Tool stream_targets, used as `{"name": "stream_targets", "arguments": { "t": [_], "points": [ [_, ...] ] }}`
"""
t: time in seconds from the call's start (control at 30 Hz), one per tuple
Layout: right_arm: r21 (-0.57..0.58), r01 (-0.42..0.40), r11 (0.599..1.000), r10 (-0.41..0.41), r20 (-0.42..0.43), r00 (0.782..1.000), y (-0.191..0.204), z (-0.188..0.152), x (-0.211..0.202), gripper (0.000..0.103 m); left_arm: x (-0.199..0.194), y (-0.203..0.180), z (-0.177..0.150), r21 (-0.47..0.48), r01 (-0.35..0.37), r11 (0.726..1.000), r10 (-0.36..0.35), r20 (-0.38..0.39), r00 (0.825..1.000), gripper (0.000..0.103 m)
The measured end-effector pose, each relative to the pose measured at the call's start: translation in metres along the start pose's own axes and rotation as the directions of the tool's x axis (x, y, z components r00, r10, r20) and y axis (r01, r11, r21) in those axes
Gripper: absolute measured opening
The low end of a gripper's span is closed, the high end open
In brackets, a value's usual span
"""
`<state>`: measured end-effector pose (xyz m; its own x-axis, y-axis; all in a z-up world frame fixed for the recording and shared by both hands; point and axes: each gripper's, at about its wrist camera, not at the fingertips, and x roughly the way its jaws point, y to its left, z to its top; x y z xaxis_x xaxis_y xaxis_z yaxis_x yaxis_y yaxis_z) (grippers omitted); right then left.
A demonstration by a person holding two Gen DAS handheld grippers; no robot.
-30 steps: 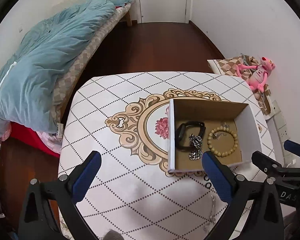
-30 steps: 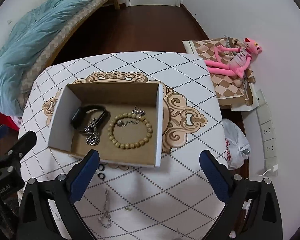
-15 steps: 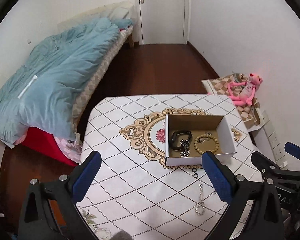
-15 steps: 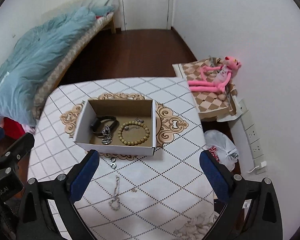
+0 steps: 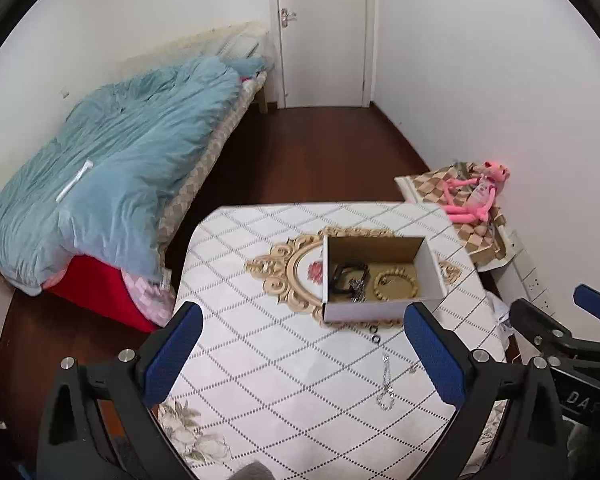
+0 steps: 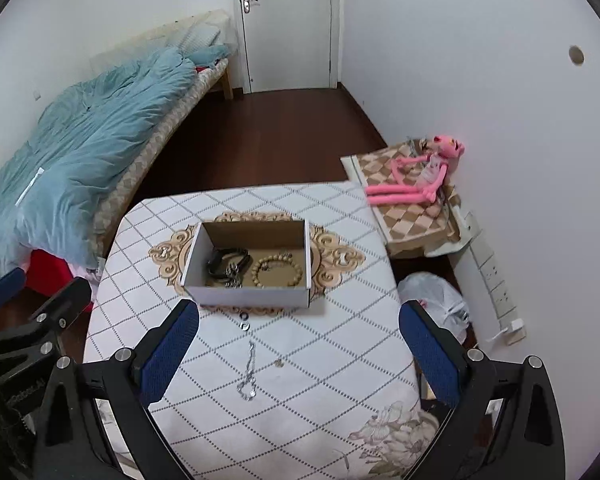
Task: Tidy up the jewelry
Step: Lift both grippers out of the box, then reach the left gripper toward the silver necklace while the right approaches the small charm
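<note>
A white cardboard box (image 5: pixel 364 312) (image 6: pixel 246 296) stands on the patterned table (image 5: pixel 268 360) (image 6: pixel 340 344). Inside lie a black band (image 5: pixel 346 274) (image 6: pixel 228 258), a silver chain and a wooden bead bracelet (image 5: pixel 396 286) (image 6: pixel 278 270). In front of the box lie two small rings (image 5: pixel 375 334) (image 6: pixel 243 320), a silver chain bracelet (image 5: pixel 386 384) (image 6: pixel 249 372) and a tiny earring (image 6: pixel 278 363). My left gripper (image 5: pixel 300 344) and right gripper (image 6: pixel 298 344) are both open and empty, held high above the table's near side.
A bed with a blue duvet (image 5: pixel 112 176) stands left of the table. A pink plush toy (image 6: pixel 416 178) lies on a checked cushion at the right wall. A white plastic bag (image 6: pixel 436 300) sits on the floor by the table. A closed door (image 5: pixel 320 32) is at the back.
Both grippers have pulled up and back from the table, so the box and loose jewelry look smaller and more of the room shows. Jaws stayed open.
</note>
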<state>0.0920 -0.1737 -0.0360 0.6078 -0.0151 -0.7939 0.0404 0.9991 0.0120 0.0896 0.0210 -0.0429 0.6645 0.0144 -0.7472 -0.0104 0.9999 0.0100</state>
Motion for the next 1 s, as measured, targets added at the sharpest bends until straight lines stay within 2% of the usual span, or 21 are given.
{"name": "stream_targets", "arguments": {
  "t": [0.13,0.23,0.27,0.37,0.4,0.57,0.67,0.7,0.73,0.77,0.8,1.0],
  "points": [
    [0.017,0.012,1.000,-0.011,-0.077,0.997,-0.009,-0.026,0.030,0.101,0.024,0.005,-0.023,-0.003,-0.030,1.000,0.029,-0.061,0.998,0.103],
    [0.047,-0.007,0.999,0.013,-0.144,0.989,-0.016,-0.051,0.067,0.101,0.052,0.009,-0.046,0.002,-0.069,0.998,0.069,-0.122,0.990,0.103],
    [0.058,-0.015,0.998,0.025,-0.165,0.986,-0.018,-0.059,0.080,0.098,0.061,0.010,-0.052,0.004,-0.079,0.997,0.078,-0.145,0.986,0.103],
    [0.091,-0.042,0.995,0.061,-0.218,0.974,-0.020,-0.080,0.121,0.068,0.088,0.012,-0.071,0.010,-0.108,0.994,0.107,-0.205,0.973,0.103],
    [0.097,-0.055,0.994,0.077,-0.241,0.967,-0.018,-0.087,0.137,0.063,0.096,0.013,-0.076,0.009,-0.110,0.994,0.109,-0.223,0.969,0.103],
    [0.089,-0.079,0.993,0.099,-0.254,0.962,-0.003,-0.105,0.177,0.055,0.125,0.016,-0.096,0.005,-0.130,0.992,0.125,-0.295,0.947,0.103],
    [0.075,-0.085,0.994,0.102,-0.264,0.959,0.007,-0.110,0.190,0.045,0.132,0.017,-0.101,0.006,-0.128,0.992,0.124,-0.315,0.941,0.103],
    [0.068,-0.085,0.994,0.101,-0.273,0.957,0.010,-0.112,0.196,0.033,0.133,0.017,-0.103,0.010,-0.129,0.992,0.125,-0.318,0.940,0.103],
    [0.059,-0.076,0.995,0.090,-0.282,0.955,0.012,-0.115,0.200,0.028,0.133,0.016,-0.104,0.014,-0.123,0.992,0.121,-0.320,0.939,0.103],
    [0.035,-0.064,0.997,0.071,-0.250,0.966,0.015,-0.116,0.198,0.010,0.134,0.015,-0.104,0.017,-0.118,0.993,0.117,-0.321,0.940,0.103],
    [0.030,-0.066,0.997,0.071,-0.257,0.964,0.015,-0.117,0.200,0.001,0.134,0.012,-0.105,0.023,-0.113,0.993,0.114,-0.321,0.940,0.103],
    [0.112,-0.074,0.991,0.097,-0.214,0.972,-0.016,-0.121,0.184,0.000,0.134,-0.017,-0.109,0.051,-0.039,0.998,0.053,-0.323,0.945,0.103]
  ]
}}
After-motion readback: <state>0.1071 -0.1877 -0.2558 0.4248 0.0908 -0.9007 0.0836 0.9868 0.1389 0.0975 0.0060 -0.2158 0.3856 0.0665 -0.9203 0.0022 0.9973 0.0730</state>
